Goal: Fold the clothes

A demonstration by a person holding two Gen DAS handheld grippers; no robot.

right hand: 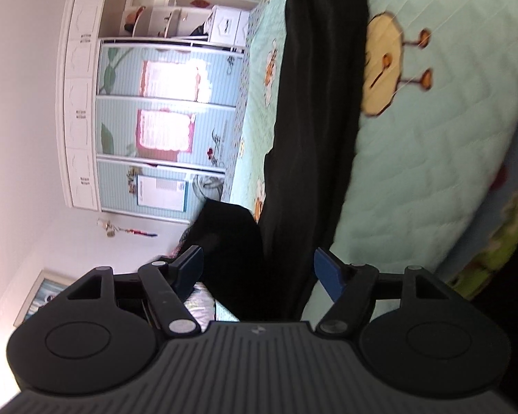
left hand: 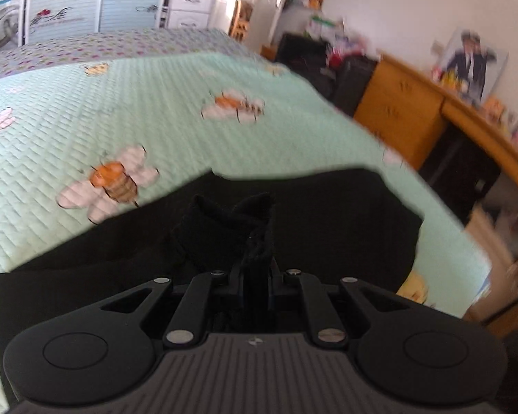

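Observation:
A black garment (left hand: pixel 310 214) lies spread on a mint green quilt (left hand: pixel 155 110) printed with bees. My left gripper (left hand: pixel 255 276) is shut on a bunched fold of the black cloth, which stands up just ahead of its fingertips. In the right wrist view the picture is rolled on its side, and the same black garment (right hand: pixel 314 103) runs along the quilt (right hand: pixel 431 172). My right gripper (right hand: pixel 259 272) stands open, its blue pads (right hand: pixel 328 272) wide apart. Dark cloth lies in the gap between them, and the pads do not press on it.
A wooden desk with drawers (left hand: pixel 404 117) stands past the bed's right edge, with dark bags and clutter (left hand: pixel 328 58) beside it. White drawers (left hand: pixel 190 3) and a sliding-door wardrobe (right hand: pixel 162 120) stand beyond the bed. A flowered sheet (left hand: pixel 86 48) covers the far part.

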